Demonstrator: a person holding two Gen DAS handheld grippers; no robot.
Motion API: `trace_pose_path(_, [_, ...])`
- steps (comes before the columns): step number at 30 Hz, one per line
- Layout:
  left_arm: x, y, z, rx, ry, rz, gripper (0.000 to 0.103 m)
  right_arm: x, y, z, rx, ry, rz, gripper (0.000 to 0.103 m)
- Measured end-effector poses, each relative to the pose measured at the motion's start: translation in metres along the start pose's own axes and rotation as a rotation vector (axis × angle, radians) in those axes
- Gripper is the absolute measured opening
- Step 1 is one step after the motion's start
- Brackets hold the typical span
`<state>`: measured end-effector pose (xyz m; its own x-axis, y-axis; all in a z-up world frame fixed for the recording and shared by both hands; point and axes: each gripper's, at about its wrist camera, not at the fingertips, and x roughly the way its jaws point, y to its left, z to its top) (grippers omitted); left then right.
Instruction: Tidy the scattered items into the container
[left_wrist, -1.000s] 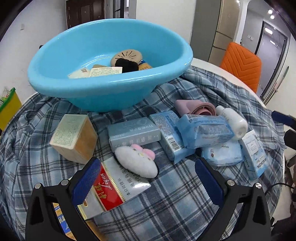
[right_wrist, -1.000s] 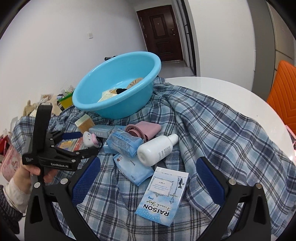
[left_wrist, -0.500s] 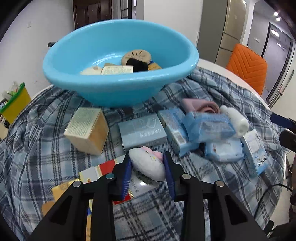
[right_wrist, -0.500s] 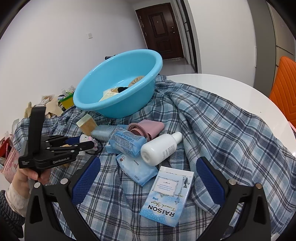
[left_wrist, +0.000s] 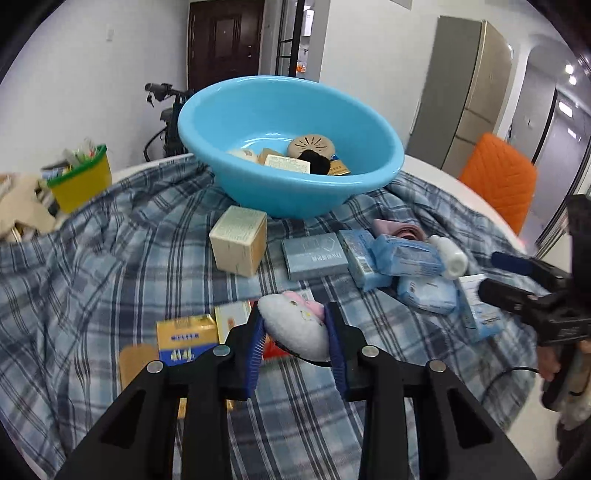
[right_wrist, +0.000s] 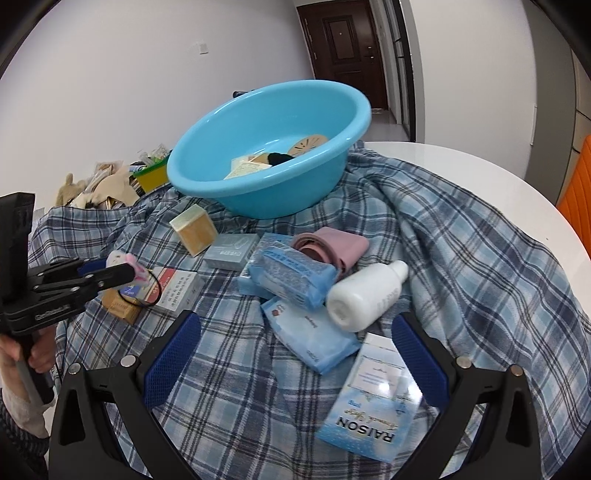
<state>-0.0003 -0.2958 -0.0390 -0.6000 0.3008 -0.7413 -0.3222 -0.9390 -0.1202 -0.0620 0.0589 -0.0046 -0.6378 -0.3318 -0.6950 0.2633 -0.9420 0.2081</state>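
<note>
Left tool (left_wrist: 297, 334): closed on the white plush cat toy (left_wrist: 293, 325), a blue pad on each flank, lifted clear of the plaid cloth (left_wrist: 110, 258) near the front edge of the bench.
Plush cat toy: sits between the pads with its pink bow (left_wrist: 301, 299) pointing toward the basin; in the right wrist view a thin black loop (right_wrist: 147, 291) hangs under it.
How it will handle: I'd judge it light and soft, squashing under the pads rather than slipping; not fragile. The hold across its middle looks sound. The dangling loop could catch on the flat cartons below.
Blue basin (left_wrist: 288, 147): stands toward the far edge of the bench, beyond the toy, already holding a round tan disc, a black lump and some small cartons.
Path to the basin: a tan cube box (left_wrist: 240, 245) and a grey flat box (left_wrist: 314, 254) lie between the toy and the basin wall; the toy needs to clear the rim.
Right tool (right_wrist: 295, 354): spread wide and holding nothing, hovering over the right side of the front edge.
Under the right tool: a light-blue RAISON box (right_wrist: 373, 410), a blue tissue pack (right_wrist: 310, 339) and a white bottle (right_wrist: 365, 295) on its side, all still on the cloth.
Progress: most items look unsorted.
</note>
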Motion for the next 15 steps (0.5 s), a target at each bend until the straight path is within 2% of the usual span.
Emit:
trace_pose_path(3, [-0.001,0.003,-0.005,-0.005,0.003,0.003,0.034,0.006,0.005,0.0,-0.02,0.011,-0.005,0.103])
trace_pose_path(6, [0.005,0.012,-0.011,-0.069,0.036,-0.033,0.033,0.014,0.006,0.0,-0.034,0.025,-0.028,0.103])
trace_pose_path(9, [0.006,0.015,-0.014,-0.068,0.026,0.009,0.033,0.021,0.002,0.002,-0.025,0.027,-0.057,0.103])
trace_pose_path(15, [0.006,0.015,-0.013,-0.074,0.012,0.0,0.033,0.048,0.009,0.026,-0.078,0.05,-0.052,0.103])
